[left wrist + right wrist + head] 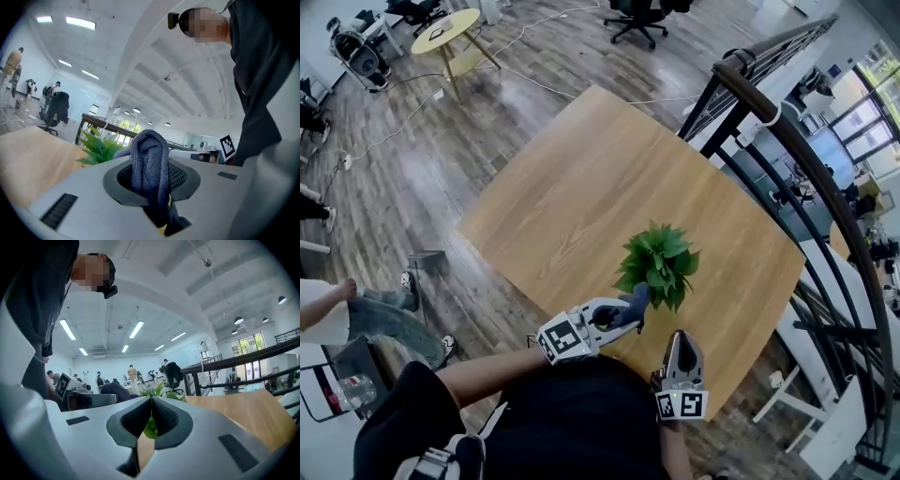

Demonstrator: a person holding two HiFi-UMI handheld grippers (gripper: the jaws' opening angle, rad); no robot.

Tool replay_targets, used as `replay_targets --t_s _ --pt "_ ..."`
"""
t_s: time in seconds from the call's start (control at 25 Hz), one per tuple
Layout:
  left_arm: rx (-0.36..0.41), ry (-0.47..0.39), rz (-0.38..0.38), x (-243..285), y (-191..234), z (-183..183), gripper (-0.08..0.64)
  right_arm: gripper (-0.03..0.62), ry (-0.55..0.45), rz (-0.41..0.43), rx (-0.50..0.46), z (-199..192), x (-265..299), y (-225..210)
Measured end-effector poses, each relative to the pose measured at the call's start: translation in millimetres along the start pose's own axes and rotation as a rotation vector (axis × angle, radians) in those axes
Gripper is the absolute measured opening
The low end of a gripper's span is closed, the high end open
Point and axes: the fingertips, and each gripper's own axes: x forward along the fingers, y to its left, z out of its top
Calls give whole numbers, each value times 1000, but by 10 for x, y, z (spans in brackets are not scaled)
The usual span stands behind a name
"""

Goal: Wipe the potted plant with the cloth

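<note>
Now my left tongs [624, 311] clamp the grey cloth [150, 161], bunched forward so it can brush leaves. The potted plant [659, 265] stands just beyond them on the bench [581, 187]. My right tongs [681, 337] are pressed together, empty I judge, near the foliage.

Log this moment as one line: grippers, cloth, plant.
left gripper: shut on grey cloth | right gripper: shut, empty | potted plant: on wooden table, just ahead of both grippers

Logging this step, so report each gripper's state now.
Left gripper: closed on the cloth.
Right gripper: closed, jaws together, nothing held.
</note>
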Motion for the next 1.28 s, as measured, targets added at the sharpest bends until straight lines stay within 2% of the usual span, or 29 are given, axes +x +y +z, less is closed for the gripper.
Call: replay_targets --t_s 0.16,0.4,0.56,0.68,0.84,0.92,1.04,1.28 --pt "30 -40 72 9 -92 261 92 21 -42 30 -33 344 5 192" --pt "44 -46 56 47 -143 308 92 20 -76 13 -166 492 39 197" --pt "40 -28 62 55 -116 286 92 20 -67 -25 -172 484 36 157" --pt "29 -31 26 84 -128 295 92 20 -54 -48 -170 470 43 160" --pt "57 -34 4 89 -125 276 92 18 -56 -65 -190 460 56 198" --pt "53 -34 8 74 -96 269 92 18 -63 -81 -193 457 51 203" --pt "88 -40 19 57 -45 254 92 18 -88 -107 -170 488 13 193" --pt "62 -40 41 12 -74 375 92 18 -107 -161 -198 610 -1 121"
